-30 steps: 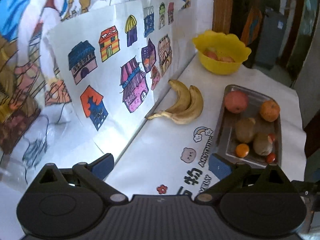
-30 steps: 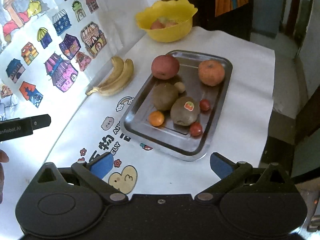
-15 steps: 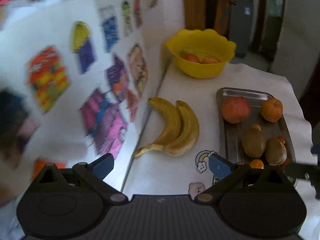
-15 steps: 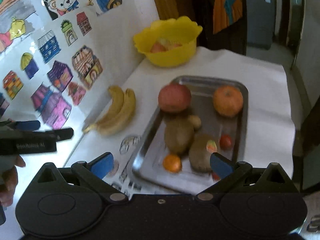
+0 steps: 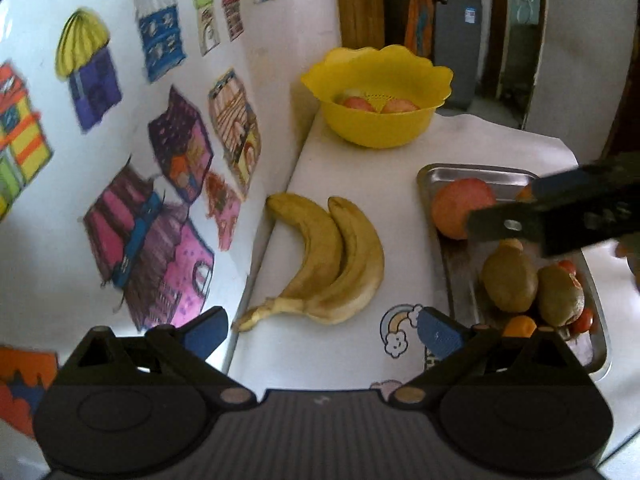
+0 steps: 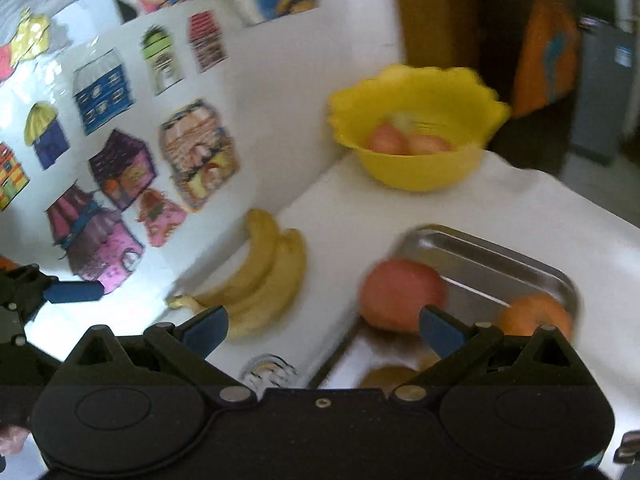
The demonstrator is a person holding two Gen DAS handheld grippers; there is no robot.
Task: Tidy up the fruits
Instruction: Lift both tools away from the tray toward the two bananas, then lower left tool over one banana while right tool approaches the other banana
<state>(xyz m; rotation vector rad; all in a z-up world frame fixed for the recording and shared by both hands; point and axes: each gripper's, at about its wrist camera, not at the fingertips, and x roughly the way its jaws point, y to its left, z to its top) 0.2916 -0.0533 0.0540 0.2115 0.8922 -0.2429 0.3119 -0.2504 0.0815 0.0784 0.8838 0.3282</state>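
Drawings cover the wall on the left. The left gripper hangs with its jaws wide and empty above two bananas lying by the wall. Behind them a yellow bowl hides most of its fruit. The right gripper, jaws also wide and empty, hovers near the blurred apple on the tray; its arm crosses the left view, covering the orange.

Home setting: children's house drawings on wall, cartoon-printed tablecloth, doorway behind.
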